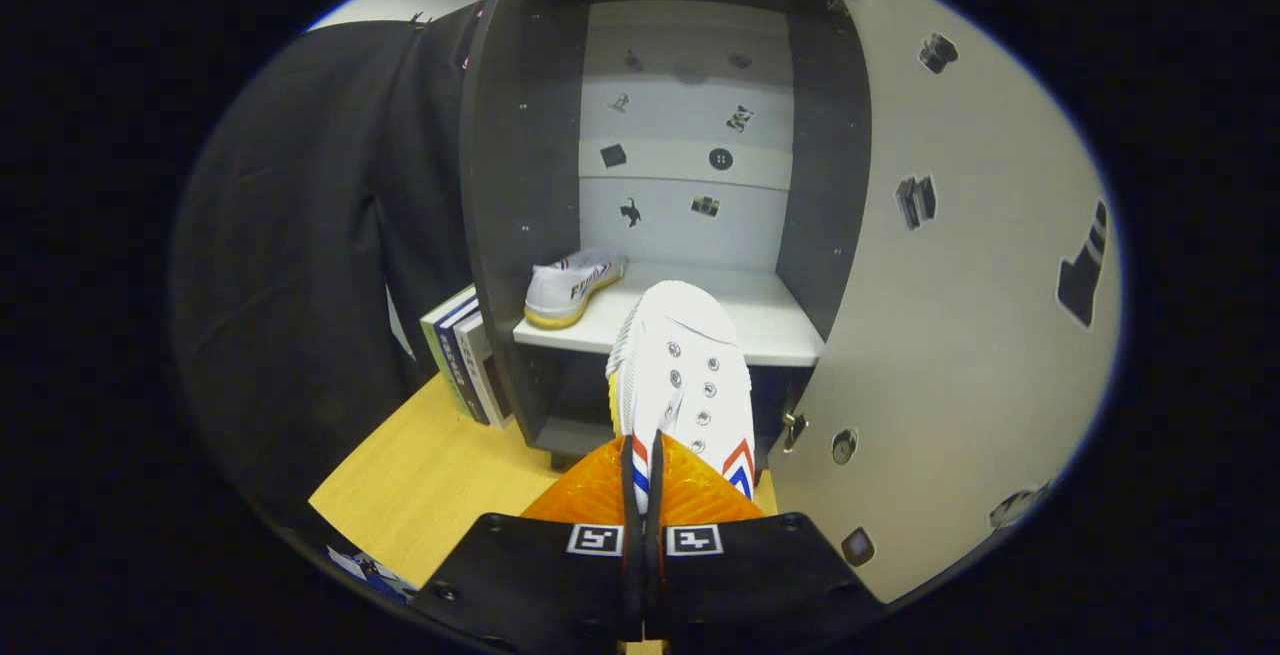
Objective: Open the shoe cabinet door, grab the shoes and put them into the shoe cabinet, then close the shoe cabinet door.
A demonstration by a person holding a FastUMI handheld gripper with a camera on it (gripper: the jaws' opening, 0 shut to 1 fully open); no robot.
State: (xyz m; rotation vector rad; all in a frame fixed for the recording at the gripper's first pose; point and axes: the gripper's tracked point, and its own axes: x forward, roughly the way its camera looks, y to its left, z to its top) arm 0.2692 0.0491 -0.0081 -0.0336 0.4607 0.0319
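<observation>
Leftmost, a few upright books stand on the pale wooden bench, against the outside of the dark grey shoe cabinet. On the cabinet's white shelf a white canvas shoe with a yellowish rubber sole already lies at the left, its heel toward the camera. The second white canvas shoe with metal eyelets and red-and-blue chevron stripes hangs in front of the shelf edge, toe pointing into the cabinet. The gripper holds it at the heel end, the fingers drawn nearly together and clamped on a thin fold of its upper. It looks light and soft: canvas that creases under a pinch, so the toe probably droops and swings. The collar near the heel seems the firmest place to hold; the rubber sole would likely grip the shelf rather than slide. At the right stands the open white cabinet door with black stickers.
</observation>
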